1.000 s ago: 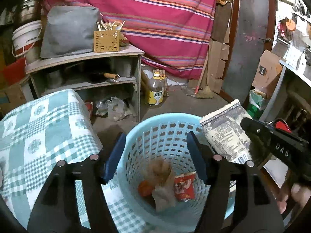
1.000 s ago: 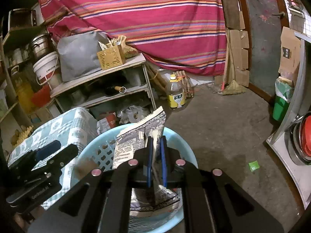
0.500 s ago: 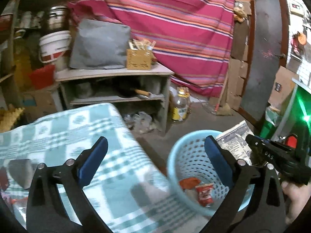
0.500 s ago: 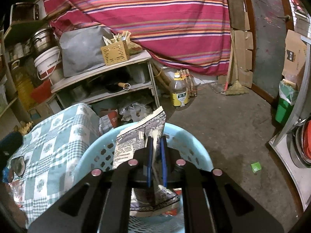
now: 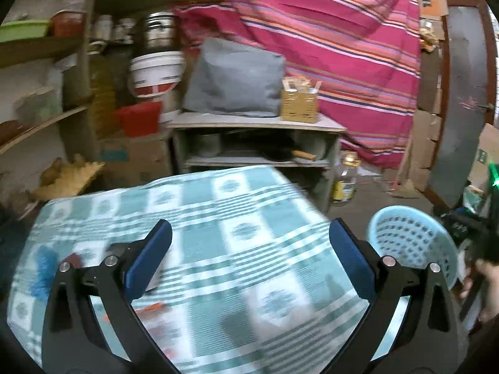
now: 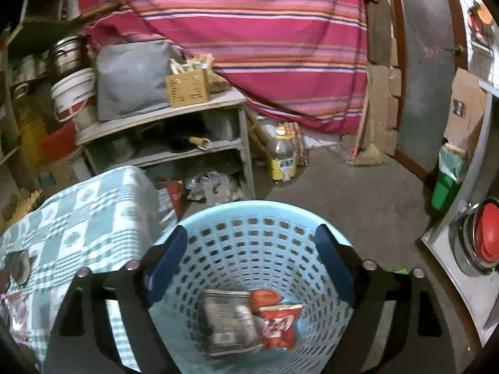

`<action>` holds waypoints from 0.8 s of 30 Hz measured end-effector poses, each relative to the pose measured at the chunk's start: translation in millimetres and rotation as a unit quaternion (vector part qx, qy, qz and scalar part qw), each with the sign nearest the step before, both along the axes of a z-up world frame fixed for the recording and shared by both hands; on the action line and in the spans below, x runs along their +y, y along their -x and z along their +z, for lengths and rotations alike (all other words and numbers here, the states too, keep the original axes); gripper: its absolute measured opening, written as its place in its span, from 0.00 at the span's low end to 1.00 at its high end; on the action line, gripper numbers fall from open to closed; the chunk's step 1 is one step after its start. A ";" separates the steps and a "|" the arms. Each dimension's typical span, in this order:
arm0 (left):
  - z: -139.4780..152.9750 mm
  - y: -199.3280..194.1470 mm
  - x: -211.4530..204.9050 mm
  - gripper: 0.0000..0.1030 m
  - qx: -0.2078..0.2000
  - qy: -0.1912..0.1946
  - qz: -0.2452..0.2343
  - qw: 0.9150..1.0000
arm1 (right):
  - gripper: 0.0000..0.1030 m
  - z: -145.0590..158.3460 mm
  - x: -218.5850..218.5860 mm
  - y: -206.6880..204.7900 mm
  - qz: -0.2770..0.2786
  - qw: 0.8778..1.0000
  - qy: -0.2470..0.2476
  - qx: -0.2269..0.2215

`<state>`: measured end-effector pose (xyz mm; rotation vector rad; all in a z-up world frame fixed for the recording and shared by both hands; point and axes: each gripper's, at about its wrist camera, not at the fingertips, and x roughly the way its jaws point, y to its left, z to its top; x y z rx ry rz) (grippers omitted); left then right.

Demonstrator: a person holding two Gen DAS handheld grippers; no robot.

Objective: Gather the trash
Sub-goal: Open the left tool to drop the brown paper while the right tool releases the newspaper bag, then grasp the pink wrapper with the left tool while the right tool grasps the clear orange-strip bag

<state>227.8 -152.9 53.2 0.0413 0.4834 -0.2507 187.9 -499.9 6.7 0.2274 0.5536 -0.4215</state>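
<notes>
A light blue perforated basket stands on the floor beside the table; it also shows at the right of the left wrist view. My right gripper is open above it. A grey printed snack bag lies inside, beside a red wrapper and an orange piece. My left gripper is open and empty over the green checked tablecloth. Blurred wrappers lie on the cloth near its left finger: a dark one, a blue one and a reddish one.
A grey shelf unit with a bag and a wooden box stands behind the table. An oil bottle stands on the concrete floor. A green bin and a metal counter are at the right.
My right gripper opened and the grey snack bag fell into the basket. My left gripper swung left, away from the basket, over the tablecloth.
</notes>
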 end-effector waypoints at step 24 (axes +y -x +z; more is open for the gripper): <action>-74.5 31.6 198.1 0.95 0.055 -0.024 0.129 0.990 | 0.91 -17.0 190.6 -20.1 0.132 0.989 0.043 0.048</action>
